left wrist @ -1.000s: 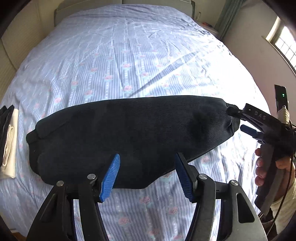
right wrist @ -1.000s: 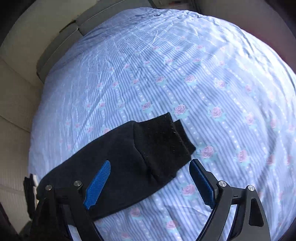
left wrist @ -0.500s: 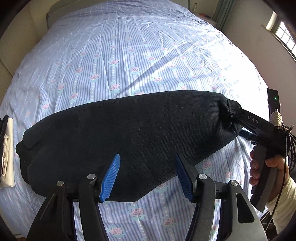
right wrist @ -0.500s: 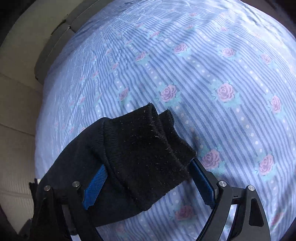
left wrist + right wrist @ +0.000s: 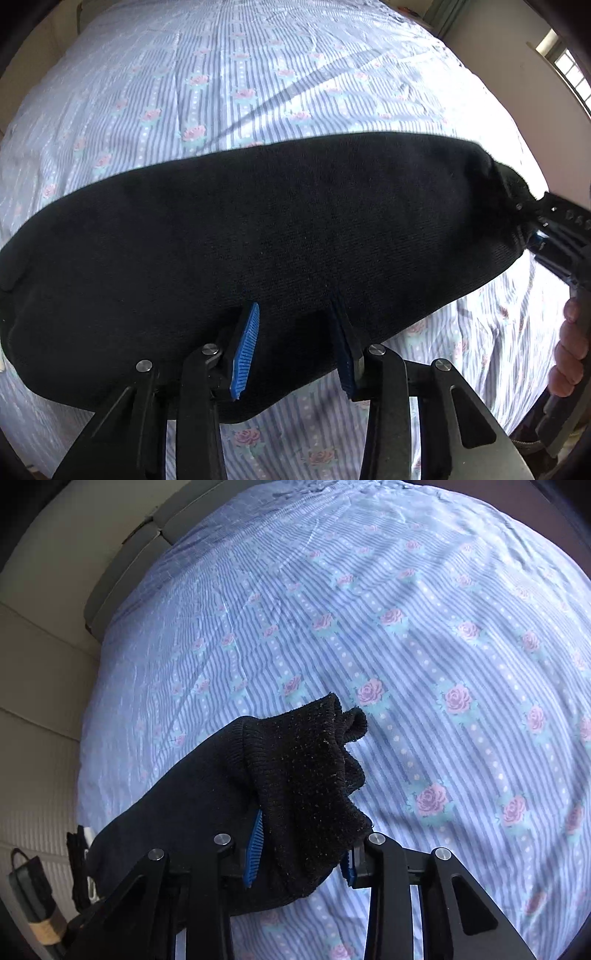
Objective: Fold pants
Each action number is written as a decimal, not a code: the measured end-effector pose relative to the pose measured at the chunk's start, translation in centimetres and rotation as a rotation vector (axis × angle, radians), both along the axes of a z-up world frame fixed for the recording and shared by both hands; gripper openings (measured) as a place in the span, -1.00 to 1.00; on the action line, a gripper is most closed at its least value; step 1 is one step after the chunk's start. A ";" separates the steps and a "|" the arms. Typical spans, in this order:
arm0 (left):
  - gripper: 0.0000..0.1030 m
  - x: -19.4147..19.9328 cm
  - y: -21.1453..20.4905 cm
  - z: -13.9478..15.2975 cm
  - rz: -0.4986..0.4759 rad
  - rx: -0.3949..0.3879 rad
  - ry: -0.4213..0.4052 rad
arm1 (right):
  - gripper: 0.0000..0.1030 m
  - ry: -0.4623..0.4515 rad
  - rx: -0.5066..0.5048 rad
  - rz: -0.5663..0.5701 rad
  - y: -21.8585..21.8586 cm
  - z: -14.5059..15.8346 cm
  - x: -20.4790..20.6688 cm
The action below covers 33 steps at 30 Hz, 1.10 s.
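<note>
Black pants [image 5: 280, 221], folded lengthwise, lie across the rose-striped bed sheet [image 5: 258, 74]. My left gripper [image 5: 295, 306] points down onto their near edge. Its jaws are closing, and the blue pads [image 5: 245, 350] pinch the cloth, which creases at the right fingertip. In the right wrist view, the ribbed cuffs [image 5: 306, 768] are bunched and lifted between the pads of my right gripper [image 5: 303, 834]. Its jaws are closing and squeezing the cuffs. The right gripper [image 5: 532, 221] also shows at the pants' right end in the left wrist view, held by a hand [image 5: 569, 354].
A small stack of dark and white folded clothes [image 5: 79, 867] lies at the bed's left edge, with a dark bag [image 5: 29, 897] beside it. A padded headboard [image 5: 122, 587] borders the far side. A window [image 5: 565, 70] is in the right wall.
Both grippers have narrowed onto the pants. The left one has come down onto the near edge. The right one has closed on the cuffs, which are now bunched and raised.
</note>
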<state>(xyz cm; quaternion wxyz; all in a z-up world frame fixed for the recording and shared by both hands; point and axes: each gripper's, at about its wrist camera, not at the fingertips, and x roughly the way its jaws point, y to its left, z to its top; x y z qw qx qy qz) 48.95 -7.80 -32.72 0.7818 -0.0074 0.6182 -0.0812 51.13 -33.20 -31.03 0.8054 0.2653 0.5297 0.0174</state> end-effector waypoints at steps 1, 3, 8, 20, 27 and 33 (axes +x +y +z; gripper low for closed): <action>-0.26 -0.2 -0.2 -0.4 -0.004 0.012 -0.007 | -0.34 -0.011 -0.012 0.002 0.1 0.7 -0.3; -0.26 -0.5 -0.6 -0.9 -0.004 0.030 -0.017 | -0.35 -0.024 -0.032 0.013 0.6 1.9 -0.3; -0.25 -0.1 -0.8 -0.4 -0.034 0.038 0.010 | -0.35 -0.057 -0.094 0.051 2.2 4.7 -0.8; -0.10 -8.2 15.2 12.3 0.273 -0.032 -0.225 | -0.35 -0.211 -0.291 0.190 11.0 14.8 -3.0; -0.10 -12.5 26.4 15.0 0.425 -0.023 -0.268 | -0.38 -0.339 -0.440 0.432 24.8 18.3 -4.5; -0.10 -15.4 31.8 15.1 0.485 -0.018 -0.274 | -0.40 -0.386 -0.675 0.700 38.3 14.7 -5.9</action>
